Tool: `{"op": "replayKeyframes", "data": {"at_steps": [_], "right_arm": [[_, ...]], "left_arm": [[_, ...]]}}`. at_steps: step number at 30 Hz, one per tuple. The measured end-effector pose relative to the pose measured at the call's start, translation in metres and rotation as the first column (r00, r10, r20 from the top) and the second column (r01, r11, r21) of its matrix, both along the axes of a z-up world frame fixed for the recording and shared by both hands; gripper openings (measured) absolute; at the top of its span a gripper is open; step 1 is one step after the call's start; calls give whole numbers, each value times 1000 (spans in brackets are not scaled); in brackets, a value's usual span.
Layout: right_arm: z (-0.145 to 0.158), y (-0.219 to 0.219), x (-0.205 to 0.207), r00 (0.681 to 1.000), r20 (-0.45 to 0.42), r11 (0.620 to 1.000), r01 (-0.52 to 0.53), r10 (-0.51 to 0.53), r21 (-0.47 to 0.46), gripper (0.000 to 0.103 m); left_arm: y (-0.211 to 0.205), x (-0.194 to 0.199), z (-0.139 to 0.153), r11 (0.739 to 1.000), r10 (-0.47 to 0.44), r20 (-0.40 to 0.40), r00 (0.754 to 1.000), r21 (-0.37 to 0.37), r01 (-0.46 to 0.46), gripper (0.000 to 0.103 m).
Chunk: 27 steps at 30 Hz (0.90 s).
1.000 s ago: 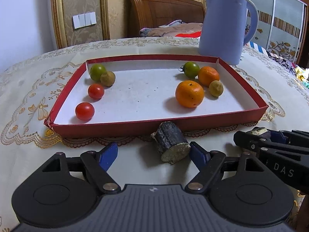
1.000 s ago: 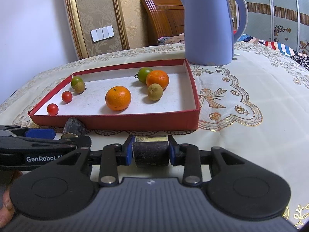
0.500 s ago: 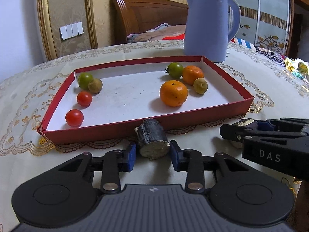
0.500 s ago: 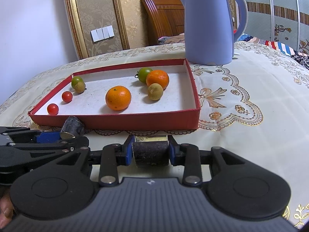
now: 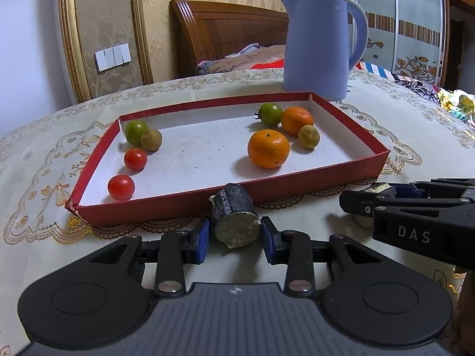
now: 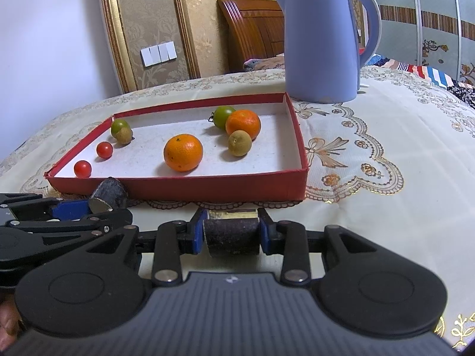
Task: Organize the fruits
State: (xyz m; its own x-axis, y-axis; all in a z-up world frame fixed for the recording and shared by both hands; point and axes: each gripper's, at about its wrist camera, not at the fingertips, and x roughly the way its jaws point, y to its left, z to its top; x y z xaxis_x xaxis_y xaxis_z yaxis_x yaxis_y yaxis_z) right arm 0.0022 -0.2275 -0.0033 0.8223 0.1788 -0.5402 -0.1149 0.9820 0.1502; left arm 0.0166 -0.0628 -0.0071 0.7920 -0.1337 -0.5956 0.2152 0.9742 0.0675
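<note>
A red tray holds two oranges, two red tomatoes, green tomatoes and small brownish fruits. My left gripper is shut on a dark stubby sugarcane piece just before the tray's front wall. My right gripper is shut on a second dark sugarcane piece, held crosswise, right of the left one. The left gripper with its piece shows in the right wrist view.
A blue electric kettle stands behind the tray's right end. The table has a cream embroidered cloth. A wooden headboard and wall switches lie beyond the table.
My left gripper has closed from wide open onto the sugarcane piece and lifted it slightly. My right gripper has stayed shut on its piece and hardly moved.
</note>
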Motion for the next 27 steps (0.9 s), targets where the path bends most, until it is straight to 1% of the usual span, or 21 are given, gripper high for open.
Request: {"op": "replayKeyframes", "data": {"at_steps": [3, 8, 19, 27], "right_arm": [[0, 0, 0, 1000, 1, 1000, -1, 1, 1, 33], [0, -1, -1, 1000, 6, 1000, 1, -1, 5, 33], [2, -4, -6, 999, 41, 1000, 3, -4, 27, 33], [5, -8, -12, 997, 78, 999, 3, -7, 50, 33]], "left_arm": [[-1, -5, 2, 1000, -7, 26, 1000, 0, 7, 35], [-3, -7, 2, 1000, -7, 41, 999, 18, 6, 35], [1, -12, 5, 1000, -6, 67, 998, 3, 6, 35], [6, -15, 10, 1000, 9, 92, 996, -26, -6, 35]]}}
